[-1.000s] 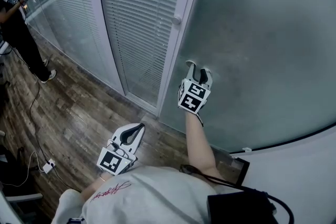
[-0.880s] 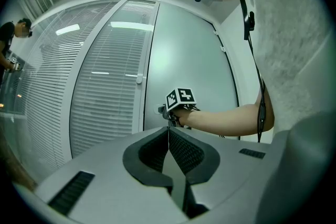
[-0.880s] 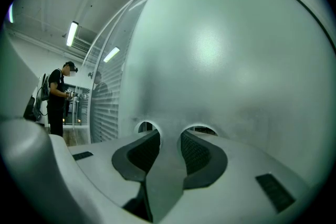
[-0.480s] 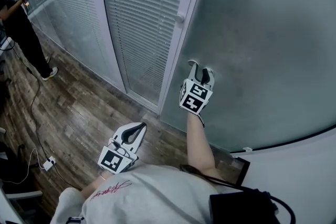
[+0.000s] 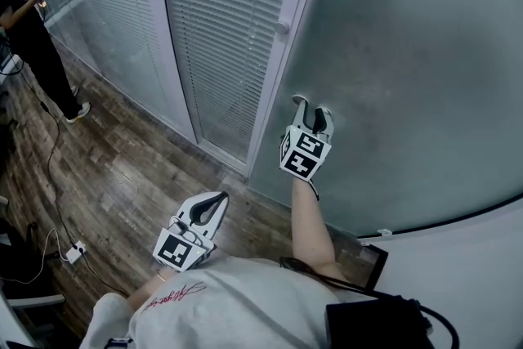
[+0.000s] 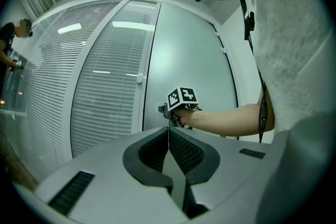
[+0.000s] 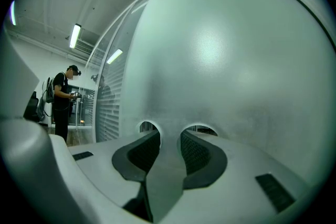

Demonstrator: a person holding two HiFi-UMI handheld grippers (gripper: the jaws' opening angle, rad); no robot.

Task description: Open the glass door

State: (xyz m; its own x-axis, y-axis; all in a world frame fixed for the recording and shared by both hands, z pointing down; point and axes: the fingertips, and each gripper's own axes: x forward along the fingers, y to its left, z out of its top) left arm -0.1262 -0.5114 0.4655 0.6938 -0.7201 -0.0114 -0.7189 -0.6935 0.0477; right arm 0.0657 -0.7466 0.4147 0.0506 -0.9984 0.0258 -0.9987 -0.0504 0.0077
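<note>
Right claw (image 5: 310,109): jaws apart, nothing between them. Both tips sit against the glass door (image 5: 409,53), with their reflections meeting them in the right gripper view (image 7: 169,136). Held level, arm reaching forward. Judgement: blunt tips set flat on the pane to push it; no handle shows on the panel near them, so there is nothing to clamp.

Door: large frosted panel filling the right and far side of the scene; smooth, milky grey-green, matte sheen, cloudy smudges around the contact spot. It curves gently in the view.

Left of it is a white frame post (image 5: 290,20) with a small round knob (image 5: 283,27). Further left is a window with slatted blinds (image 5: 221,29), thin horizontal white strips.

Left claw (image 5: 214,202): jaws closed tip to tip, empty, ribbed dark pads (image 6: 181,149) meeting. Parked low and near, above the wood-plank floor (image 5: 122,167), well clear of the door; judged idle.

Another person (image 5: 24,29) stands far left.
</note>
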